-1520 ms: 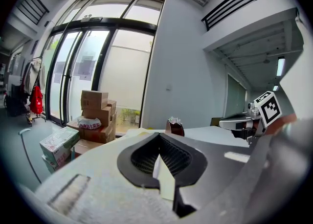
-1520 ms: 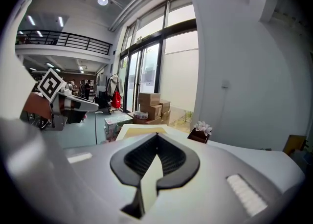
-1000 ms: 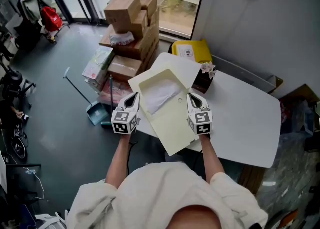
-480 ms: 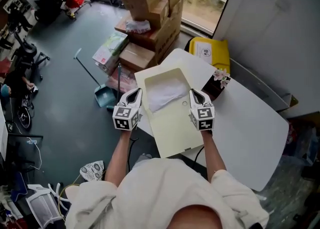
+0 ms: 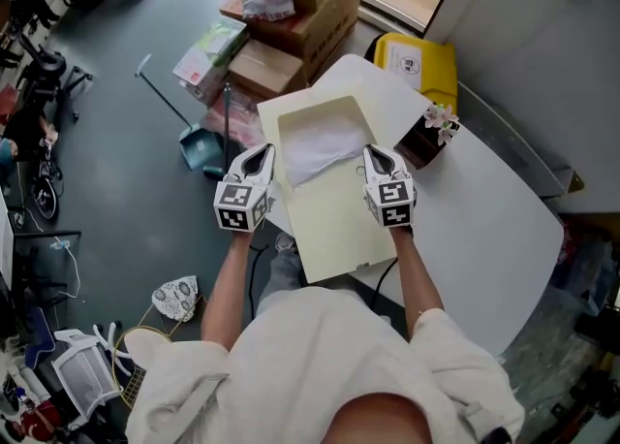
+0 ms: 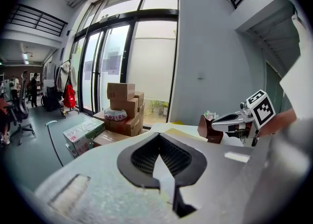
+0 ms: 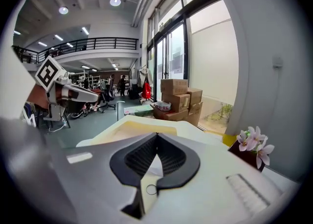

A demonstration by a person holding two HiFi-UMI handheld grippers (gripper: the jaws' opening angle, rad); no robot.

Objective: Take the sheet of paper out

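Paper sheet [image 5: 318, 149] white w/ creases, in open envelope [image 5: 334, 229].

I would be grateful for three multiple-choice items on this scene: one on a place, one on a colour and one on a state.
1. Where does the flower pot stand?
A. on a shelf
B. on the white table
C. inside a drawer

2. What colour is the envelope?
A. pale yellow
B. blue
C. red

3. How is the sheet of paper?
A. crumpled into a ball
B. fully out, flat on the table
C. inside the open envelope, partly showing

Answers:
1 B: the pot sits on the tabletop just beyond the right gripper.
2 A: the head view shows it as cream-yellow.
3 C: white paper shows in the envelope's mouth, below the opened flap.
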